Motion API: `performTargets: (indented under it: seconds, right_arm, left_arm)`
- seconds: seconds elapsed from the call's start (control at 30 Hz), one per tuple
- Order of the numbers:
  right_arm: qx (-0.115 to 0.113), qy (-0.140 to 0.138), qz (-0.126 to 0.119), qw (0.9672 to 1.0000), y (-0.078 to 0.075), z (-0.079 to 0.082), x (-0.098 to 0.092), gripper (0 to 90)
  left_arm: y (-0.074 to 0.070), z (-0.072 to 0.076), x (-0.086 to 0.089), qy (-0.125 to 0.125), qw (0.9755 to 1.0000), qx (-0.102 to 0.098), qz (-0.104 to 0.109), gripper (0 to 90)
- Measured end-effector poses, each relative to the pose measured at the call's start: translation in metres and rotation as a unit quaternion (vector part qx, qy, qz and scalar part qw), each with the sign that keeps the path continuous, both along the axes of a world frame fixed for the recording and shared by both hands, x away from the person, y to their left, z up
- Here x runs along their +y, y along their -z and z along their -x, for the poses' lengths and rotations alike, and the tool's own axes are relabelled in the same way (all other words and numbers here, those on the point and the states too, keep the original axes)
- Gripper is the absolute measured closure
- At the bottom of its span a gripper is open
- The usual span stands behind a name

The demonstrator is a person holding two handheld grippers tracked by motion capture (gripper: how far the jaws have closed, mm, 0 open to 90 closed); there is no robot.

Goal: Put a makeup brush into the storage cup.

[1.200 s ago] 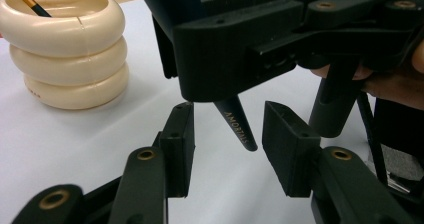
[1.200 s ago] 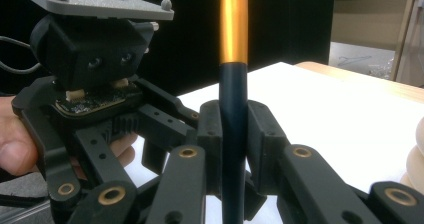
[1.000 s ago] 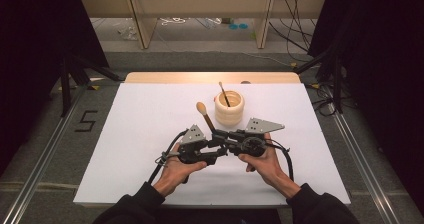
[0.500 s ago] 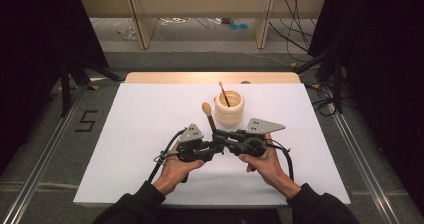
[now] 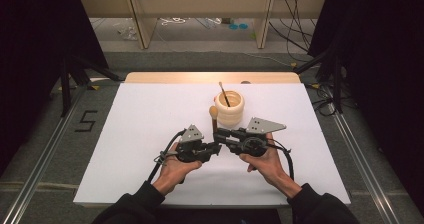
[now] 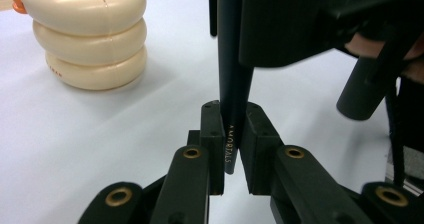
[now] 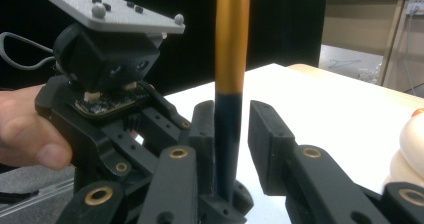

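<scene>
Jaws of the left gripper (image 6: 231, 134) are clamped on the dark lower end of an upright brush (image 6: 234, 84), while the jaws of the right gripper (image 7: 235, 129) stand apart around the same handle, its gold part rising above. On the white tabletop (image 5: 140, 124), a cream ringed pot (image 5: 229, 109) sits at twelve o'clock, just beyond both grippers, holding a thin dark stick (image 5: 223, 93).

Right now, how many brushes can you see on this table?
2. One brush stands upright between the two grippers, pinched at its dark handle by the left gripper; the other brush sits in the cream holder. More may hide inside the holder.
</scene>
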State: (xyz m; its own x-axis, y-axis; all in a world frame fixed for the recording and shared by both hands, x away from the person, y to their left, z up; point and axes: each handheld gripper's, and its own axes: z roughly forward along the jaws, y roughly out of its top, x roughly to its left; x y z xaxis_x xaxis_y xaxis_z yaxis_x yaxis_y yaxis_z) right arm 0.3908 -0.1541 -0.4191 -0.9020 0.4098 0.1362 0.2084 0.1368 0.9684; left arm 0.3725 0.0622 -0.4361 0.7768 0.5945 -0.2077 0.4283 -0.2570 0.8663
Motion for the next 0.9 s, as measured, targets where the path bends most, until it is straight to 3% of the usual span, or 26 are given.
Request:
performTargets:
  seconds: [0.13,0.17,0.2,0.3,0.37,0.5,0.8,0.83,0.9]
  right_arm:
    - [-0.005,-0.001,-0.003,1.0000,0.0006,0.0002,0.0021,72.9]
    - [-0.006,-0.004,0.006,1.0000,-0.0002,0.0004,0.0015,73.3]
    - [-0.017,-0.003,0.006,0.9998,-0.0004,-0.0003,0.0016,73.6]
    - [-0.007,-0.006,0.011,0.9999,-0.0005,0.0015,0.0027,75.2]
    - [-0.020,-0.007,0.010,0.9997,0.0000,-0.0002,0.0030,76.3]
    - [-0.016,-0.010,0.014,0.9997,0.0005,-0.0001,0.0032,77.9]
    - [-0.009,-0.010,0.019,0.9997,-0.0006,0.0001,0.0024,78.3]
    - [-0.007,-0.008,0.010,0.9999,0.0000,0.0002,0.0031,78.3]
    - [0.007,-0.010,0.008,0.9999,-0.0004,0.0006,0.0026,78.4]
  left_arm:
    - [0.0021,0.0006,-0.0018,0.002,0.9998,-0.005,-0.019,81.2]
    - [0.0021,0.0004,-0.0017,0.006,0.9998,-0.003,-0.020,81.2]
    - [0.0024,0.0008,-0.0020,0.002,0.9997,-0.006,-0.022,81.2]
    - [0.0018,0.0012,-0.0020,0.007,0.9996,-0.007,-0.028,81.2]
    - [0.0018,0.0020,-0.0029,0.005,0.9992,-0.015,-0.037,81.2]
    - [0.0018,0.0026,-0.0039,0.008,0.9984,-0.022,-0.051,81.2]
    - [0.0021,0.0028,-0.0049,0.010,0.9984,-0.028,-0.049,80.8]
    - [0.0021,0.0028,-0.0051,0.010,0.9984,-0.028,-0.047,80.5]
    - [0.0016,0.0026,-0.0051,0.012,0.9987,-0.025,-0.043,74.4]
